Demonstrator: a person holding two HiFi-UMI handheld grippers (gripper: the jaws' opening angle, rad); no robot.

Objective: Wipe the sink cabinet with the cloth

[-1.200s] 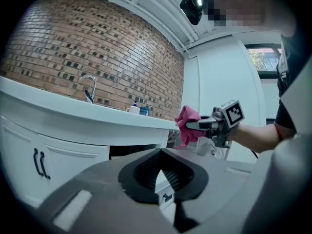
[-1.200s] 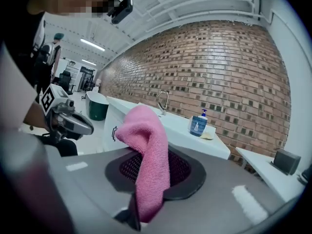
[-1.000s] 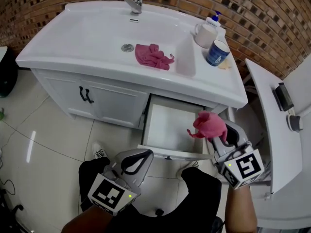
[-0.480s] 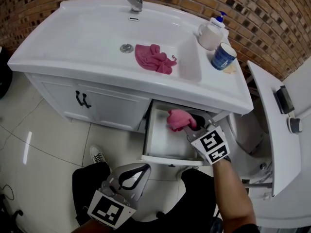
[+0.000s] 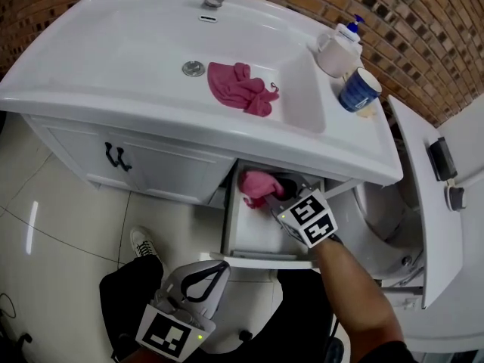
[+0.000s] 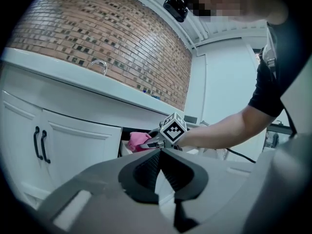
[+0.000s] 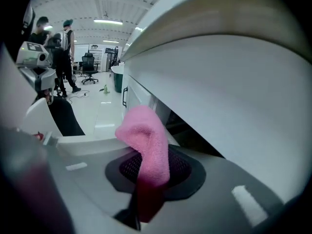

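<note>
Right gripper [image 5: 274, 201]: fingers clamped on pink cloth [image 5: 255, 185]; moved from the near drawer front into the open drawer [image 5: 234, 229], far end. Interior wiping judged under way. Left gripper [image 5: 203, 277]: fingers together, empty, idle.

Your right tool [image 7: 150, 175] grips the pink cloth [image 7: 146, 140], which humps up just beneath the white sink cabinet [image 7: 234, 82]. Two people [image 7: 54, 48] stand far off at your left.

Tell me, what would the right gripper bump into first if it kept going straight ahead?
Probably the open drawer's left wall: the right gripper, shut on the pink cloth, points left toward it, cloth leading. Depth is unclear.
</note>
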